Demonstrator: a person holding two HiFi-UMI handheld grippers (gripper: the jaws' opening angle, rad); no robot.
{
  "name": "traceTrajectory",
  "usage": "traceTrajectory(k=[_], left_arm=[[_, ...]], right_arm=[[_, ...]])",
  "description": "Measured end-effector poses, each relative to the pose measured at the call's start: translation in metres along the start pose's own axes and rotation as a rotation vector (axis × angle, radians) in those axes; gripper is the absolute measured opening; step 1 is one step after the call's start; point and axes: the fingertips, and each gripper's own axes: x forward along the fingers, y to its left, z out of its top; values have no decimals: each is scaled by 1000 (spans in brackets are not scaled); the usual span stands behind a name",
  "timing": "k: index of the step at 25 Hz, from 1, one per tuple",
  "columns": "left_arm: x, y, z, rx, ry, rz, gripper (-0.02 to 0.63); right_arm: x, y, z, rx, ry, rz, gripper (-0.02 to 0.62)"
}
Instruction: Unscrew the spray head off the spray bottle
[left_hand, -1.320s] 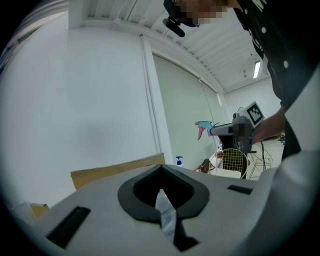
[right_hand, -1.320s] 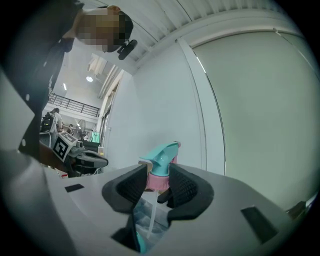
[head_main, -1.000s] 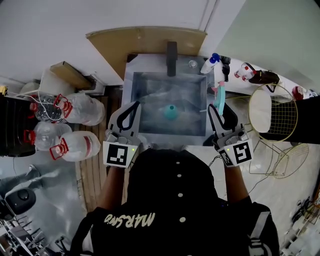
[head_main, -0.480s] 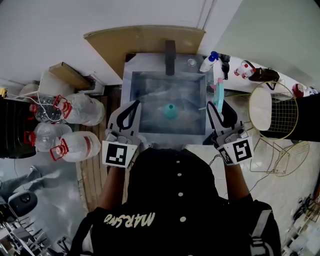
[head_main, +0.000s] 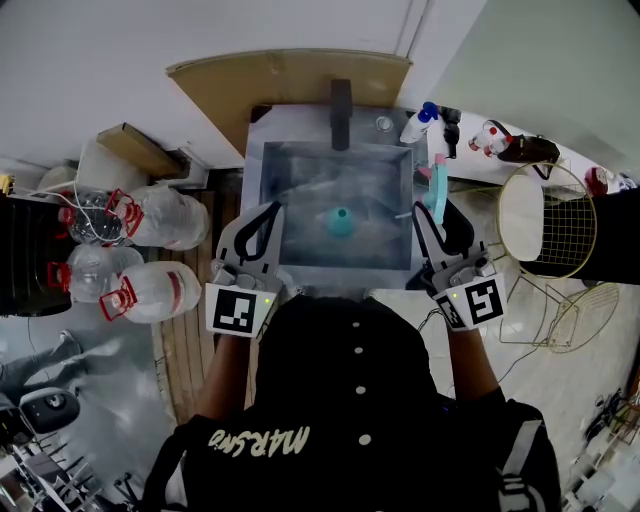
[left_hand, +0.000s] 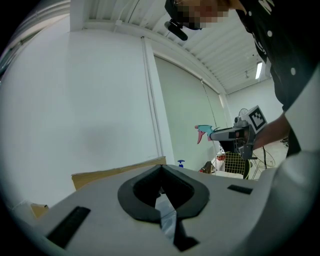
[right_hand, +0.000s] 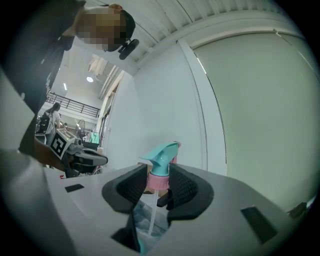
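Teal plastic with a pink collar (right_hand: 158, 182), the spray head (right_hand: 161, 161) is off its bottle and sits clamped between the jaws of the right gripper (head_main: 432, 212). The ribbed pads press on the collar from both sides, and the thin dip tube (right_hand: 152, 216) hangs free below them. In the head view this gripper is above the right edge of the sink (head_main: 300, 180), with the head poking out past the jaw tips. The spray bottle (head_main: 340, 222), also teal, stands inside the basin a little right of its middle, apart from both grippers. The left gripper (head_main: 269, 210) is clenched, jaws pressed together with nothing between them, and it hovers over the sink's left edge. A black faucet (head_main: 341, 100) rises at the middle of the back edge. A second spray bottle (head_main: 420, 122) with a blue head stands by the back right corner, with a few small dark and red items beside it along the ledge. A brown cardboard sheet (head_main: 290, 78) lies behind the sink against the wall. Off the sink's left side, clear water jugs (head_main: 165, 218) with red handles lie on the floor. To the right stands a gold wire basket (head_main: 565, 225). Nothing lies between the bottle and either gripper.
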Motion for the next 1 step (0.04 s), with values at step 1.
traceTrajectory(k=[1], left_arm=[[0, 0, -1, -1, 1, 0, 25]], right_arm=[[0, 0, 0, 3, 0, -1, 150]])
